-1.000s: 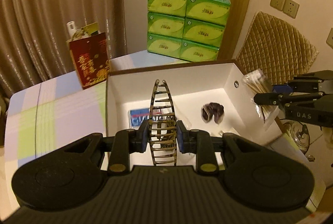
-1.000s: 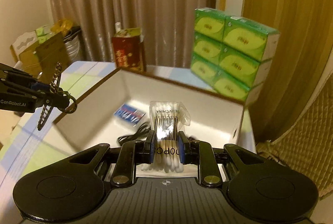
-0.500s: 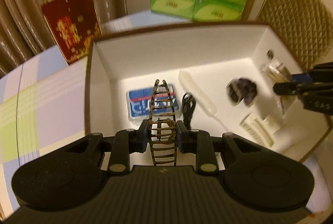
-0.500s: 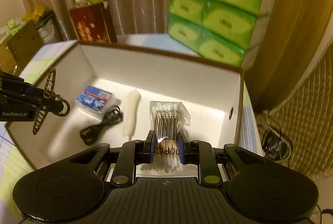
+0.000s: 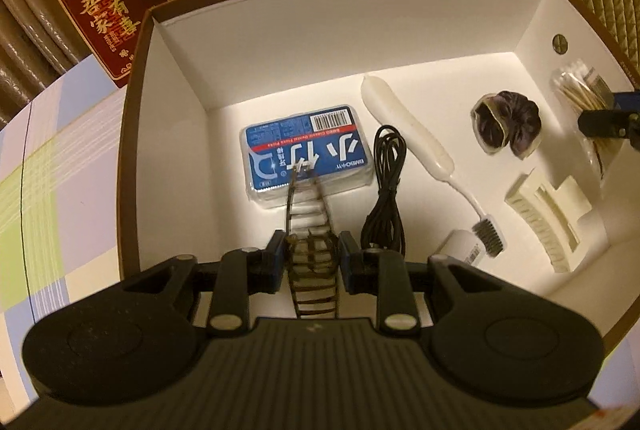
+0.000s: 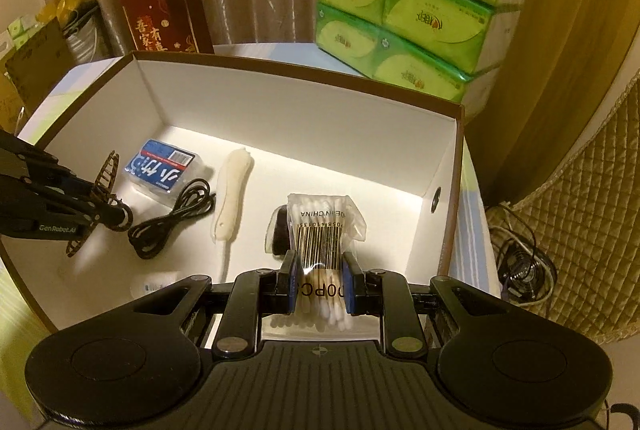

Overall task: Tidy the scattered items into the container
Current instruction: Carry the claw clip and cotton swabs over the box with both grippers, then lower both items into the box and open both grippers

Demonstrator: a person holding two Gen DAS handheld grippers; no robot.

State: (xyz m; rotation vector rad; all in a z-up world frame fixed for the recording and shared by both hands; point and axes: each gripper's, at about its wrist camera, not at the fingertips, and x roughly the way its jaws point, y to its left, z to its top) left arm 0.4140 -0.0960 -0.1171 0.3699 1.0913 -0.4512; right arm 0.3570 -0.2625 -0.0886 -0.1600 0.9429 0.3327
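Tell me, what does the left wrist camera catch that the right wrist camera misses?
Only the left wrist view shows the cream hair claw and the toothbrush bristles. Only the right wrist view shows the tangled cables on the floor outside the box. Both show the white box, the blue floss pack, the black cable, the brown hair clip between the opening jaws of the left hand-held gripper, and the cotton swabs.

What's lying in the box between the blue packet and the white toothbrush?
A coiled black cable lies between the blue floss packet and the white toothbrush, on the box floor. Both wrist views show it.
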